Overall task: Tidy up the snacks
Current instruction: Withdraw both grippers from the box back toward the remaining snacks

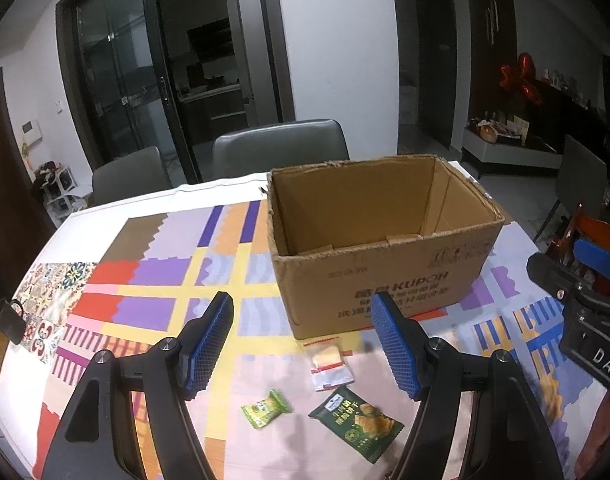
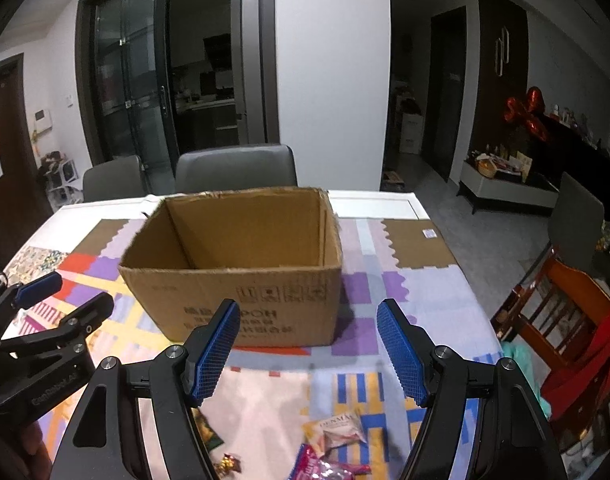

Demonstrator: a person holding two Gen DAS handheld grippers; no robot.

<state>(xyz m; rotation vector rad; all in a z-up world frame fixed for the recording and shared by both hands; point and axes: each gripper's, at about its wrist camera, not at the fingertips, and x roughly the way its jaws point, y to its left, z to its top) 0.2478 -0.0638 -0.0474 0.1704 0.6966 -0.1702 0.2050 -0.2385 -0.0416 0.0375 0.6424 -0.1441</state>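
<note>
While the open brown cardboard box [image 1: 385, 240] stands empty on the patterned tablecloth [image 1: 145, 292], no snack has been lifted (the gathering step is only being approached). The left gripper [image 1: 305, 344] is held spread above the small wrapped snacks [image 1: 332, 364] just before the box, the right gripper [image 2: 309, 352] likewise spread and empty; a descent and pinch are judged next.

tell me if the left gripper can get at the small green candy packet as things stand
Probably yes: the left gripper stands open above the small green candy packet, which lies alone on the tablecloth, clear of the cardboard box.
</note>
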